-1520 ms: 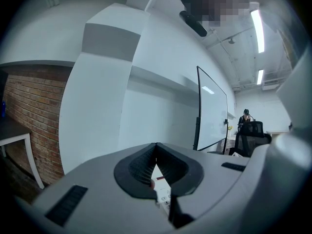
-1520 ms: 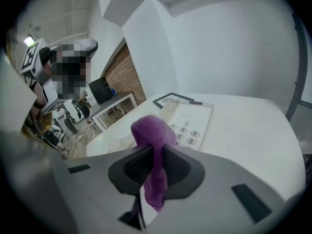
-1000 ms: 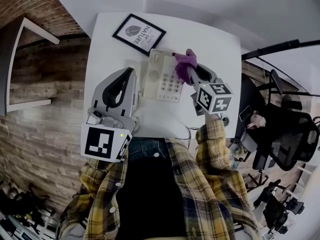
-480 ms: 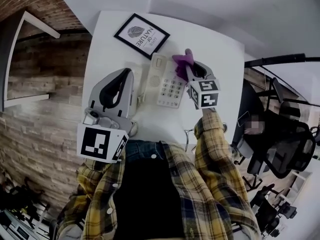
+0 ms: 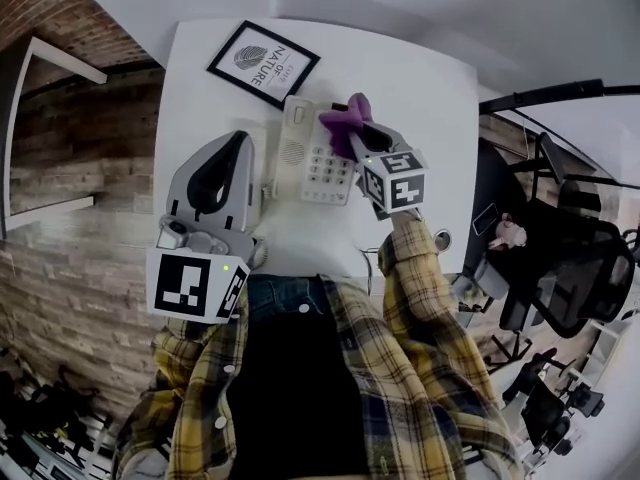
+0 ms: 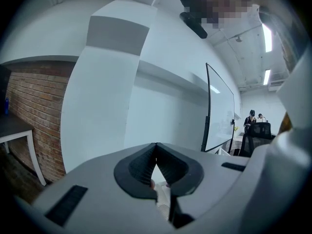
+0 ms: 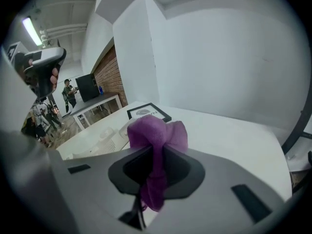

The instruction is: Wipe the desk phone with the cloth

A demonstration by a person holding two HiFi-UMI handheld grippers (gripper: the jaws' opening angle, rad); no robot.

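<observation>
- Worktop (image 5: 440, 118): white, carrying the phone (image 5: 310, 158) and a picture frame (image 5: 263, 64).
- Phone: pale, lying flat, handset on its left half and keypad on its right. It is the surface to be wiped.
- Frame: flat on the worktop, just beyond the phone's far left corner and clear of the wiping path.
- Left claw (image 6: 156, 152): clenched on nothing, its tips meeting. It hangs just left of the phone's handset side. Whether it touches the phone cannot be told.
- Right claw (image 7: 153, 162): clenched on the cloth (image 7: 156, 130), poised over the phone's far right edge above the keypad.
- Cloth: purple, bunched into a wad that bulges past the jaw tips, with a tail hanging behind them.
- Step in hand, judged: wiping across the phone's top face.
  - Only the wad should meet the phone, so tilt the right claw until fabric leads rather than hard jaw.
  - Light, straight strokes along the keypad rows should avoid pressing keys.
  - Steadying the handset side with the left claw would likely stop the phone sliding.
</observation>
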